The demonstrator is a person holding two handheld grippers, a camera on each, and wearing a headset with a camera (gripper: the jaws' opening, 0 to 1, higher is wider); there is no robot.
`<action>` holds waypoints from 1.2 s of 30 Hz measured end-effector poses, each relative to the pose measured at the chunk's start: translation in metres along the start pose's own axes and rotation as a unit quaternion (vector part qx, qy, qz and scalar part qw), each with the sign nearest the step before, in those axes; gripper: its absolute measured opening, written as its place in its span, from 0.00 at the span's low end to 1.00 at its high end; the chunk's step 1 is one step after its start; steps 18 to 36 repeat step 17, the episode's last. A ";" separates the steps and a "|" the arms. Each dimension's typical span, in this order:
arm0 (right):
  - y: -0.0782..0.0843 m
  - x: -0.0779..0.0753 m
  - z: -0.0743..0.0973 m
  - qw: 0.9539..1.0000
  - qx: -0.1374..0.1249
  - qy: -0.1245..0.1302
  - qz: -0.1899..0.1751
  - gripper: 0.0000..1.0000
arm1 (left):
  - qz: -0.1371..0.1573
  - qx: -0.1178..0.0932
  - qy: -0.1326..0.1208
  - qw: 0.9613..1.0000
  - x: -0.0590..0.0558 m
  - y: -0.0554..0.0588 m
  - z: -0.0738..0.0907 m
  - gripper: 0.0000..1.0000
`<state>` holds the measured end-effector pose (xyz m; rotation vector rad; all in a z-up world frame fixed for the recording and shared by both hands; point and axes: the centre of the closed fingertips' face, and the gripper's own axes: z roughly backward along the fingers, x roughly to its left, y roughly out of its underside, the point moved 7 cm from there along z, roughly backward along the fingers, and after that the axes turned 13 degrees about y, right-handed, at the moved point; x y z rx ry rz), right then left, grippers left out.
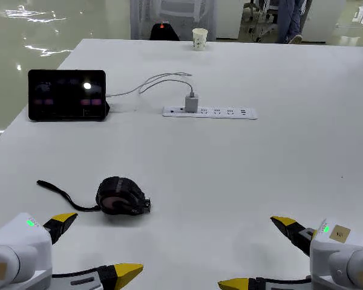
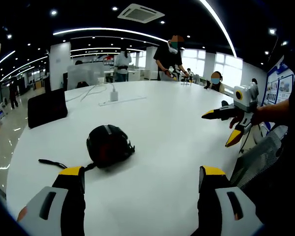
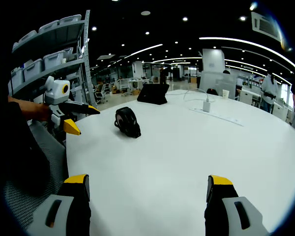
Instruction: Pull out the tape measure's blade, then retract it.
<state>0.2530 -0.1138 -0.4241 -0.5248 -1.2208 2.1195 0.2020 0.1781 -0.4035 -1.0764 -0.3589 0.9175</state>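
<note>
1. Black casing with a reddish side face marks the tape measure (image 1: 122, 196). It sits on the white table (image 1: 230, 181) at about 8 o'clock from the middle of the head view, and nothing touches it.
2. It seems to stand on its edge with the reddish face toward the person, though this is not certain.
3. A thin strap (image 1: 59, 193) trails from the case toward 9 o'clock and lies limp on the table.
4. A small nub at the case's 4 o'clock edge is probably the blade's end hook, but it is too small to be sure. No blade is drawn out.
5. The left gripper (image 1: 98, 243) hovers at 7 o'clock near the case, its jaws spread wide and holding nothing.
6. The right gripper (image 1: 257, 252) hovers at 5 o'clock, well apart from the case, equally wide and empty.
7. The case looks hard, compact and probably dense for its size. Its rounded, smooth shell could slip or roll under a careless pinch.
8. The surest hold is likely across the two flat faces, away from the 4 o'clock nub, so the mouth stays free.
9. The blade is presumably thin sprung steel, which kinks if bent and pulls back hard.
10. The hook calls for a fine pinch and a straight pull toward 3 o'clock, and the return is better eased than let snap.
11. The strap is soft, and pulling on it would only drag the case.
</note>
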 end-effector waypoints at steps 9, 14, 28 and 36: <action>-0.001 -0.001 0.001 1.000 0.000 0.002 0.001 0.99 | 0.000 0.005 0.001 1.000 0.000 0.000 0.000 0.92; -0.002 0.000 0.002 1.000 -0.001 0.001 0.001 0.99 | -0.001 0.002 -0.002 1.000 0.000 0.000 0.001 0.94; -0.002 0.000 0.002 1.000 -0.001 0.001 0.002 0.99 | -0.001 0.002 -0.003 1.000 0.001 0.001 0.001 0.97; -0.002 0.000 0.002 1.000 -0.001 0.001 0.002 0.99 | -0.001 0.002 -0.003 1.000 0.001 0.001 0.001 0.97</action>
